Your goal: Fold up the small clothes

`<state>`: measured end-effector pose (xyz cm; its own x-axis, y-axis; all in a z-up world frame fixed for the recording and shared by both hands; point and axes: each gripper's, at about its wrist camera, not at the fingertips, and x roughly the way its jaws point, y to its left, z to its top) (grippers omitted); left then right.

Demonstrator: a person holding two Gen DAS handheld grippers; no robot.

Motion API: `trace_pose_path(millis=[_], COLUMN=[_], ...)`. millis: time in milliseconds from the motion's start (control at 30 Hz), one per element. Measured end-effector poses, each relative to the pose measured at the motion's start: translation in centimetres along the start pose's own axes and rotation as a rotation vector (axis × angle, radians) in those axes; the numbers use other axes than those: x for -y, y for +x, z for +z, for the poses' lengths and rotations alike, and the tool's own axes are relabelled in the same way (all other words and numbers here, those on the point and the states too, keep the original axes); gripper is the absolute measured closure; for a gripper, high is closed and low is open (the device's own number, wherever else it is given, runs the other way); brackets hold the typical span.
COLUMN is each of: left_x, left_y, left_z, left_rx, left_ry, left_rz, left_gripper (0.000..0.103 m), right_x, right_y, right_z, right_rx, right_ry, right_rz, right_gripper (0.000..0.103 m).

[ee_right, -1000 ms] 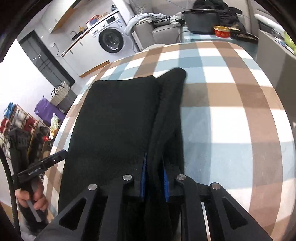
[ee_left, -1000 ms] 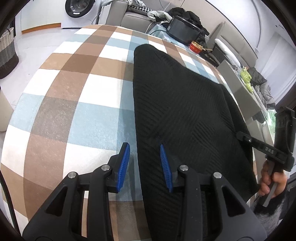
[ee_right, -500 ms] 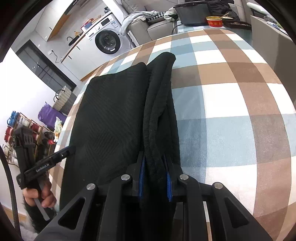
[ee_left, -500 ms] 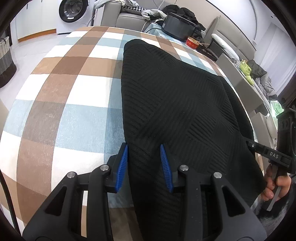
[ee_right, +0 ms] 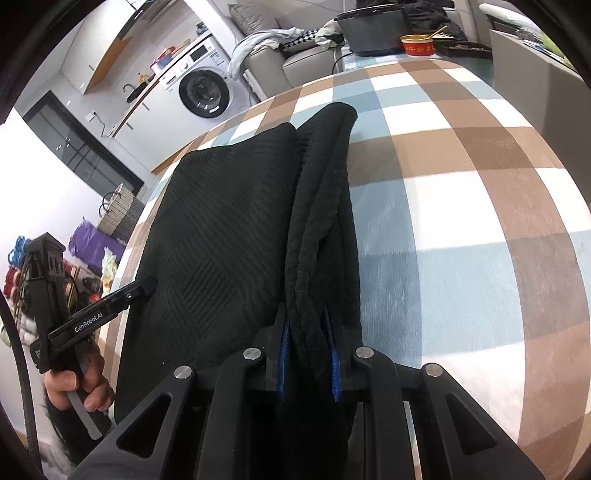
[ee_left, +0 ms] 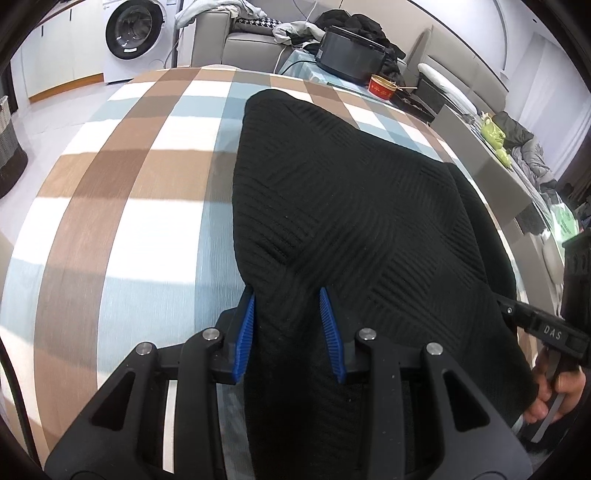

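A black ribbed knit garment (ee_left: 351,206) lies along the checked tablecloth (ee_left: 129,184). My left gripper (ee_left: 286,295) stands open at the garment's near left edge, and the fabric runs up between its blue pads without being pinched. In the right wrist view the garment (ee_right: 221,229) has its right side doubled into a thick roll. My right gripper (ee_right: 304,314) is shut on that roll at the near end. A hand (ee_left: 554,398) holds the right gripper at the garment's near right corner. Another hand (ee_right: 77,384) holds the left one.
The checked cloth (ee_right: 461,221) lies bare to the garment's right. Beyond the table's far end stand a washing machine (ee_left: 129,33), a grey sofa (ee_left: 251,40) with clothes, a black box (ee_left: 351,51) and a red tin (ee_left: 382,86). A basket (ee_left: 11,147) stands on the floor at left.
My left gripper has slid right from the bare tablecloth onto the garment's left edge, so fabric now lies between its pads. The right gripper has kept its grip on the rolled edge.
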<state>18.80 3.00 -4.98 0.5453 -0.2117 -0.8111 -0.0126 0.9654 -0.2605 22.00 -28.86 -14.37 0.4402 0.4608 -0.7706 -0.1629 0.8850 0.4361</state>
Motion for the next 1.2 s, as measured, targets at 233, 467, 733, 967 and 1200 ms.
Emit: trace_pose_path(millis=[233, 467, 733, 967, 1200], left_x=[-1.4, -1.8, -1.2, -0.1, 0.1], left_y=[-0.3, -2.0, -4.4, -5.6, -6.5], left_z=[0.0, -3.4, -5.8, -7.7, -8.7], left_rx=[-0.017, -0.024, 0.009, 0.045, 0.091], left_ry=[-0.043, -0.042, -0.020, 0.044, 0.075], left_rz=[-0.018, -0.025, -0.026, -0.010, 0.016], left_gripper=[0.072, 0.072, 0.072, 0.070, 0.067], right_x=[0.8, 1.8, -0.6, -1.6, -3.9], right_y=[-1.0, -3.5, -6.4, -1.3, -3.1], right_z=[0.4, -3.1, -3.5, -2.8, -2.7], right_rx=[-0.015, -0.007, 0.077, -0.003, 0.133], right_ry=[0.044, 0.046, 0.021, 0.068, -0.057], right_rz=[0.015, -0.012, 0.156, 0.169, 0.161], right_gripper=[0.084, 0.096, 0.066, 0.071, 0.094])
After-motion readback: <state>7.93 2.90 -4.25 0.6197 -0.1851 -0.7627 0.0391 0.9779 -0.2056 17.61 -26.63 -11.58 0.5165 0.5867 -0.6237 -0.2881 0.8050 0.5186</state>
